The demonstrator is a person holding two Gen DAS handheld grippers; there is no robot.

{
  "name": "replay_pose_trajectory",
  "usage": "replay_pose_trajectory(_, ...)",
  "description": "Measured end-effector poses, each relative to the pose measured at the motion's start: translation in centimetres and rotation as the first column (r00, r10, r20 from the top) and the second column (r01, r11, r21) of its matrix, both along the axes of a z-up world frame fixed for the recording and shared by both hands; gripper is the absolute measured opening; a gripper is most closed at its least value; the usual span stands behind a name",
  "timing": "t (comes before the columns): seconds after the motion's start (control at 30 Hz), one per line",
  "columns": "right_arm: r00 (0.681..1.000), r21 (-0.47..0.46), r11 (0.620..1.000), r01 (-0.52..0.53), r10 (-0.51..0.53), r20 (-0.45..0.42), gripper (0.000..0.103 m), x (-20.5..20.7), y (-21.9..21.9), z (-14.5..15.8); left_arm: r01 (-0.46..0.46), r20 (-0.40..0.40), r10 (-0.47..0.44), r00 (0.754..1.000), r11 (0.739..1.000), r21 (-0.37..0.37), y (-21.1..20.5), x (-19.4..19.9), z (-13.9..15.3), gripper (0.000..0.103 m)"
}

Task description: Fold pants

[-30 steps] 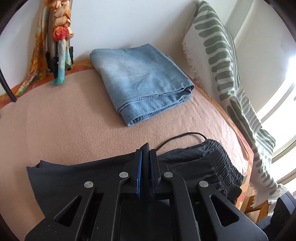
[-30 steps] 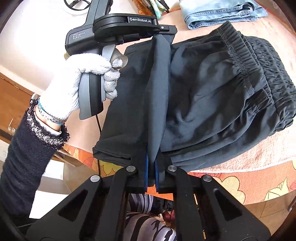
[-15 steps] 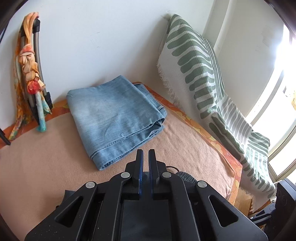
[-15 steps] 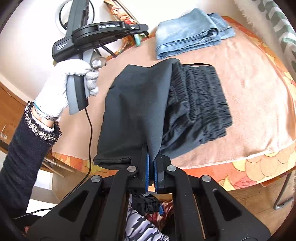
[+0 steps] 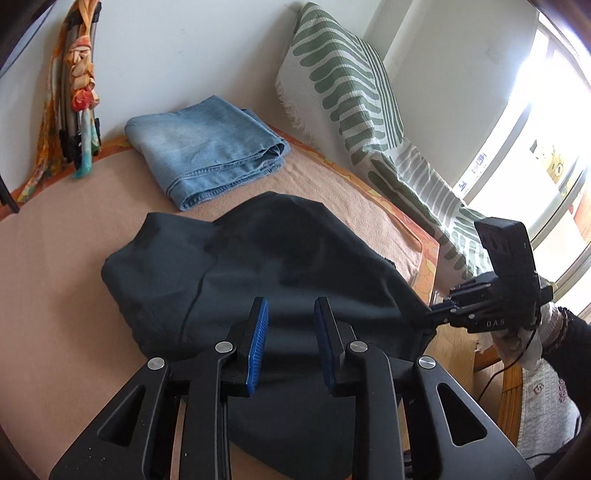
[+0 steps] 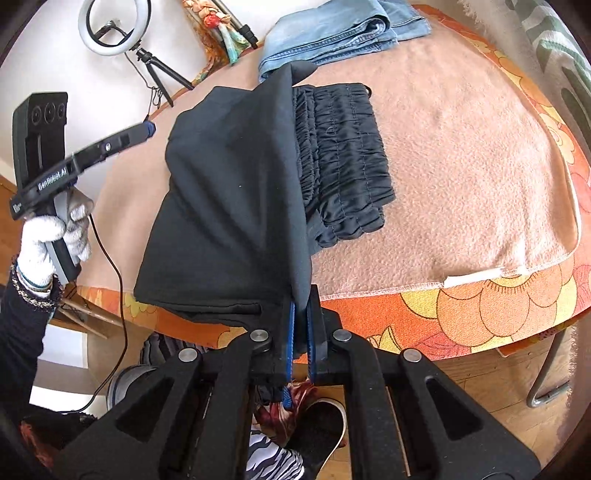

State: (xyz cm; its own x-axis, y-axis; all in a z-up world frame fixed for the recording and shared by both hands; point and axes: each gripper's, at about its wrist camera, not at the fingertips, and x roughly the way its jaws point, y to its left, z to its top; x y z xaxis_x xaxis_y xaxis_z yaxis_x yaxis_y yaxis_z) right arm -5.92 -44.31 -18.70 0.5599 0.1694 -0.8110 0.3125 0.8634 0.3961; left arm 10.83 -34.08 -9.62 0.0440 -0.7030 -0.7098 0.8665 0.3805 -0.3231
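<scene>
The black pants (image 5: 258, 266) lie on the pink blanket (image 5: 66, 280), their leg part folded over the body. In the right wrist view the pants (image 6: 229, 192) cover part of the gathered elastic waistband (image 6: 343, 155). My left gripper (image 5: 290, 325) is open and empty, just above the near edge of the pants; it also shows in the right wrist view (image 6: 146, 127), off to the left of the pants. My right gripper (image 6: 301, 314) is shut on the pants' hem corner at the table's front edge; it also shows in the left wrist view (image 5: 430, 315).
Folded blue jeans (image 5: 207, 155) lie at the back of the blanket, also in the right wrist view (image 6: 332, 33). A green-striped throw (image 5: 354, 107) hangs at the right. A ring light on a tripod (image 6: 114, 26) and a colourful scarf (image 5: 77, 92) stand against the wall. The orange flowered cloth (image 6: 461, 314) edges the table.
My left gripper has opened, let go of the pants and drawn back to the left. The leg part now lies folded over the body, still held by my right gripper.
</scene>
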Motion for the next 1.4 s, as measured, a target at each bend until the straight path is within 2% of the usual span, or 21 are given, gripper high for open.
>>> replay_pose_trajectory(0.03, 1.000, -0.015, 1.000, -0.004, 0.004, 0.001, 0.014, 0.0, -0.1, 0.5, 0.015, -0.010, -0.015, 1.000, 1.000, -0.004, 0.4, -0.9, -0.4, 0.024)
replay_pose_trajectory(0.1, 1.000, -0.034, 0.999, -0.005, 0.006, 0.030, 0.041, 0.3, -0.5, 2.0, 0.045, -0.022, -0.045, 0.999, 0.999, -0.001, 1.0, -2.6, -1.2, 0.024)
replay_pose_trajectory(0.17, 0.995, -0.041, 0.999, 0.015, -0.011, 0.097, 0.054, 0.9, -1.3, 3.7, 0.086, -0.022, -0.086, 0.996, 0.996, 0.003, 1.1, -4.4, -1.8, 0.024)
replay_pose_trajectory(0.2, 0.993, -0.040, 0.999, 0.027, -0.022, 0.118, 0.056, 1.5, -1.9, 4.3, 0.099, -0.026, -0.099, 0.995, 0.995, 0.006, 1.1, -5.1, -2.2, 0.024)
replay_pose_trajectory(0.3, 0.986, -0.002, 0.998, 0.060, -0.059, 0.157, 0.057, 4.3, -4.1, 5.3, 0.121, -0.071, -0.120, 0.990, 0.993, 0.006, 1.0, -6.1, -3.7, 0.024)
replay_pose_trajectory(0.37, 0.982, 0.014, 0.996, 0.089, -0.090, 0.163, 0.057, 6.7, -5.4, 5.4, 0.117, -0.064, -0.116, 0.991, 0.993, 0.017, 0.9, -6.4, -4.6, 0.024)
replay_pose_trajectory(0.47, 0.985, 0.066, 0.993, 0.095, -0.103, 0.138, 0.057, 10.6, -6.8, 4.4, 0.096, -0.102, -0.095, 0.990, 0.995, 0.011, 1.0, -6.3, -5.6, 0.024)
replay_pose_trajectory(0.63, 0.984, 0.121, 0.982, 0.143, -0.154, 0.091, 0.057, 14.8, -8.4, 2.3, 0.098, -0.090, -0.096, 0.991, 0.995, 0.018, 1.0, -6.5, -5.9, 0.024)
replay_pose_trajectory(0.67, 0.982, 0.116, 0.981, 0.155, -0.166, 0.092, 0.052, 15.0, -8.5, 2.1, 0.099, -0.089, -0.097, 0.991, 0.995, 0.018, 1.1, -6.6, -5.9, 0.024)
replay_pose_trajectory(0.7, 0.981, 0.116, 0.981, 0.158, -0.169, 0.099, 0.035, 15.2, -8.5, 2.0, 0.099, -0.090, -0.097, 0.991, 0.995, 0.017, 1.1, -6.6, -6.0, 0.024)
replay_pose_trajectory(0.77, 0.981, 0.115, 0.981, 0.156, -0.167, 0.096, 0.010, 15.6, -8.3, 2.0, 0.101, -0.087, -0.099, 0.991, 0.995, 0.019, 1.1, -6.7, -6.0, 0.024)
replay_pose_trajectory(0.83, 0.982, 0.059, 0.987, 0.150, -0.156, 0.111, 0.006, 15.8, -7.7, 2.7, 0.105, -0.092, -0.103, 0.990, 0.994, 0.015, 0.9, -6.9, -6.2, 0.026)
replay_pose_trajectory(0.87, 0.983, 0.000, 0.990, 0.140, -0.139, 0.119, 0.005, 15.9, -7.3, 3.5, 0.106, -0.093, -0.104, 0.990, 0.994, 0.012, 0.8, -7.2, -6.3, 0.028)
replay_pose_trajectory(0.93, 0.983, -0.099, 0.986, 0.136, -0.121, 0.140, 0.005, 15.9, -7.1, 4.8, 0.112, -0.094, -0.111, 0.989, 0.994, 0.007, 0.4, -7.5, -6.6, 0.029)
replay_pose_trajectory(0.97, 0.984, -0.105, 0.985, 0.135, -0.120, 0.134, 0.005, 16.2, -7.4, 4.9, 0.115, -0.096, -0.114, 0.989, 0.993, 0.005, 0.2, -7.6, -6.8, 0.032)
replay_pose_trajectory(1.03, 0.987, -0.126, 0.982, 0.142, -0.130, 0.098, 0.005, 16.7, -7.9, 4.2, 0.115, -0.094, -0.115, 0.989, 0.993, -0.002, -0.2, -8.0, -6.8, 0.036)
replay_pose_trajectory(1.13, 0.993, -0.220, 0.969, 0.112, -0.104, 0.049, 0.005, 17.4, -7.5, 3.0, 0.122, -0.094, -0.122, 0.988, 0.993, -0.006, -0.5, -8.6, -6.5, 0.037)
replay_pose_trajectory(1.23, 0.989, -0.189, 0.972, 0.143, -0.137, 0.047, 0.009, 16.7, -8.0, 3.1, 0.133, -0.085, -0.135, 0.987, 0.991, -0.031, 0.1, -9.1, -5.2, 0.040)
replay_pose_trajectory(1.3, 0.987, -0.215, 0.964, 0.158, -0.146, 0.073, 0.022, 15.4, -7.9, 4.4, 0.128, -0.068, -0.130, 0.989, 0.991, -0.040, 1.0, -9.2, -4.3, 0.041)
replay_pose_trajectory(1.33, 0.984, -0.237, 0.957, 0.170, -0.154, 0.085, 0.026, 14.6, -7.7, 5.1, 0.125, -0.062, -0.127, 0.990, 0.991, -0.048, 1.6, -9.1, -3.8, 0.041)
replay_pose_trajectory(1.4, 0.980, -0.213, 0.960, 0.182, -0.160, 0.118, 0.034, 12.6, -7.3, 6.4, 0.108, -0.030, -0.110, 0.993, 0.992, -0.063, 3.0, -8.5, -2.7, 0.048)
